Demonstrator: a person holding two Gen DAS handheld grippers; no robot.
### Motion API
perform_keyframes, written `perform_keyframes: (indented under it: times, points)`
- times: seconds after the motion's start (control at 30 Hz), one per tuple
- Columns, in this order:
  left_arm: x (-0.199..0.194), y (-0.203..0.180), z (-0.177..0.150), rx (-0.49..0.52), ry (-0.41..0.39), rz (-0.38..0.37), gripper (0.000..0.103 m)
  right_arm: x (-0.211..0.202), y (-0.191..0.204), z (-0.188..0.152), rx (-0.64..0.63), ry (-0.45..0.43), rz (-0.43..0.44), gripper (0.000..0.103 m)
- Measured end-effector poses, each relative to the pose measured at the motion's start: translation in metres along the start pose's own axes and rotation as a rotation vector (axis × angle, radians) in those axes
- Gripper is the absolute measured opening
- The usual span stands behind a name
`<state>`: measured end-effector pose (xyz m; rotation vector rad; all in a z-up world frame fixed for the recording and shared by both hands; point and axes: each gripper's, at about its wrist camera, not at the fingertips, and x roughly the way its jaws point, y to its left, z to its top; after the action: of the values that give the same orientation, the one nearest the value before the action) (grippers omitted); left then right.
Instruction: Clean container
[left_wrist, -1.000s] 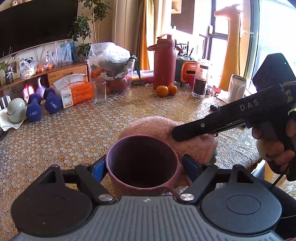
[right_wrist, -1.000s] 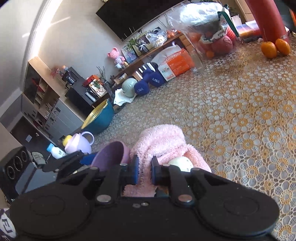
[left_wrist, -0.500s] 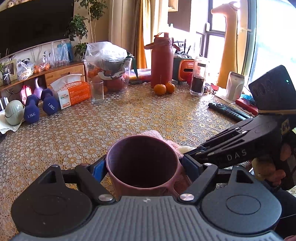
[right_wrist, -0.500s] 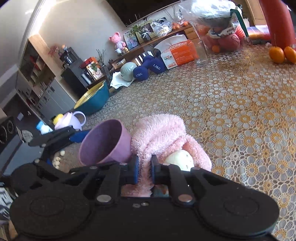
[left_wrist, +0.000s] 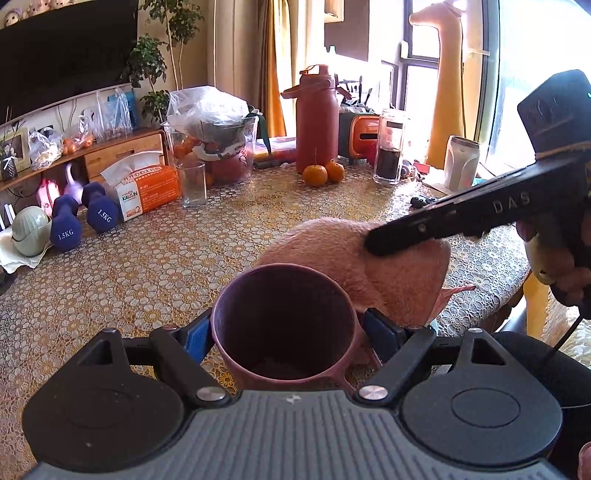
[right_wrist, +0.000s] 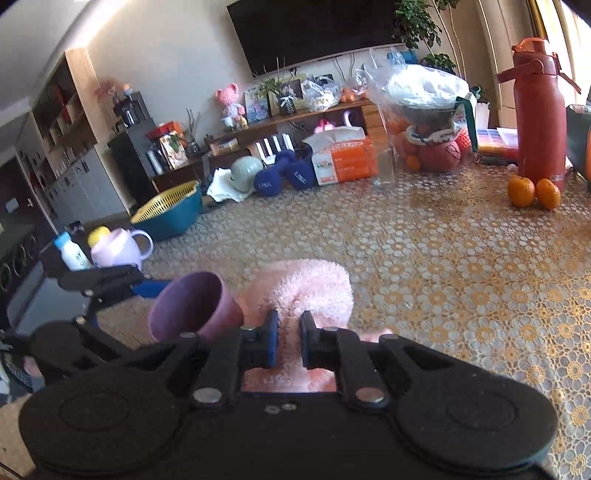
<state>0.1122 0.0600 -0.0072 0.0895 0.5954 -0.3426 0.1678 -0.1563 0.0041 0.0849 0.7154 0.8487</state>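
The table (left_wrist: 155, 258), covered with a gold floral lace cloth, bears a red flask (left_wrist: 317, 122), an orange tissue box (left_wrist: 147, 184), two blue dumbbells (left_wrist: 83, 218) and two oranges (left_wrist: 324, 172) along its far side. Near the front edge, the fluffy pink cloth (right_wrist: 310, 291) is pinched between the nearly closed jaws of the right gripper (right_wrist: 289, 341), bunched just beside the cup. The purple cup (left_wrist: 282, 321), mouth facing the left wrist camera and held off the table, is clamped on both sides by the blue pads (left_wrist: 197, 338) of the left gripper (left_wrist: 288, 332), whose jaws stand as wide as the cup.
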Motion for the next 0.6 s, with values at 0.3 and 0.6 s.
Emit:
perform_keyframes:
  times: [0.3,0.6]
  points:
    - [-0.002,0.000,-0.002,0.002,-0.017,-0.006,0.084,0.037,-0.013,0.010,0.242,0.020,0.185,0.011]
    - [0.000,0.009,-0.003,-0.037,-0.024,-0.027,0.084,0.069,-0.051,-0.018,0.527,0.065,0.244,0.011]
